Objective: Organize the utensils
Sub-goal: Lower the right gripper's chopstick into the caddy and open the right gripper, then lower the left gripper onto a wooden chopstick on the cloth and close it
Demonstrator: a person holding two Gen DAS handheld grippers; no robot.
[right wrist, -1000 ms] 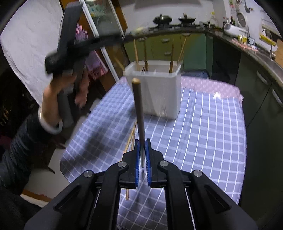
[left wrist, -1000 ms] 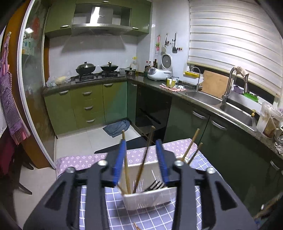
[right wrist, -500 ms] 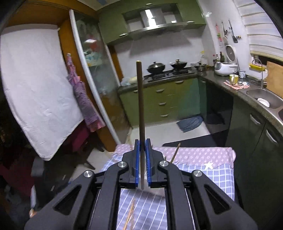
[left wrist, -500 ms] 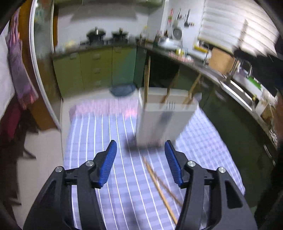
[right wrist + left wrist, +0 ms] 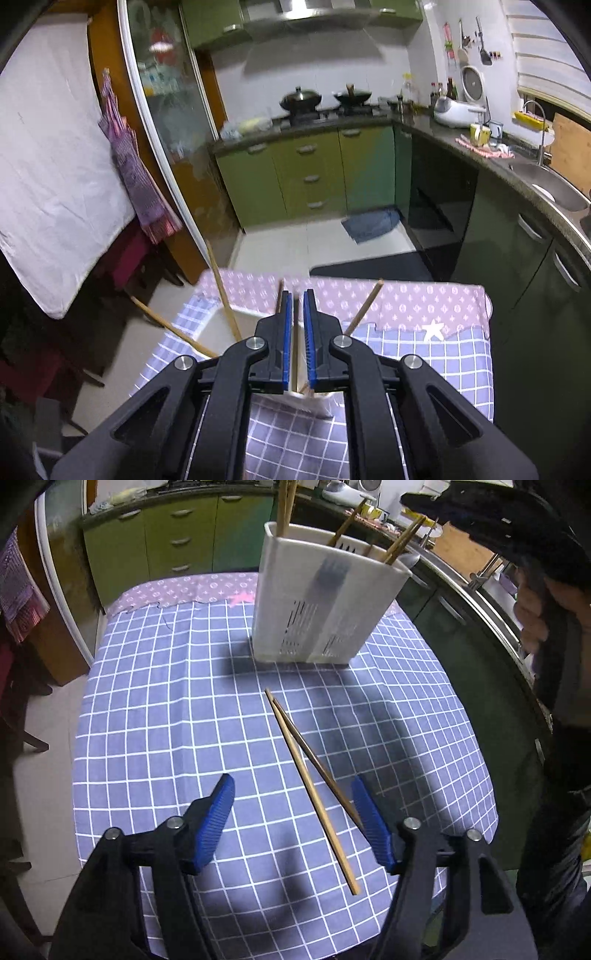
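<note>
**A:** Left wrist view. Left hand-held gripper (image 5: 291, 781), jaws opening, nothing pressed between the pads. Location of the work?

**B:** Just ahead of and between the fingers: light chopstick (image 5: 312, 794) and dark chopstick (image 5: 314, 758), flat on the checked desk (image 5: 166, 701). Tips together at the far end, splayed toward the gripper. Near end of the dark one just beside the right finger. Beyond them, upright white holder (image 5: 325, 602), already stocked with chopsticks and a fork.

**A:** Handling?

**B:** Judged light, stiff, thin and smooth; likely to roll or pivot if pinched off-centre. Best taken near mid-shaft, pads across the stick, one at a time. Soft cloth beneath, liable to bunch under the fingertips.

**A:** Room?

**B:** Open cloth on both sides of the fingers. Desk edge close beneath the gripper, another edge off to the right. Other hand (image 5: 532, 620) with its tool high and to the right, over the holder; worth avoiding on the lift.

**A:** Right wrist view?

**B:** Right hand-held gripper (image 5: 297, 293), pads together on a thin held chopstick (image 5: 294, 354), shaft visible in the narrow gap. Holder rim directly below the fingertips. Lower end apparently within the opening; exact compartment not readable.

**A:** Hazards there?

**B:** Leaning chopsticks (image 5: 225, 288) on either side of the fingers, fanned outward; little clearance for a descent. Far desk edge ahead, floor beyond. Holder probably light, easy to tip if nudged.
</note>
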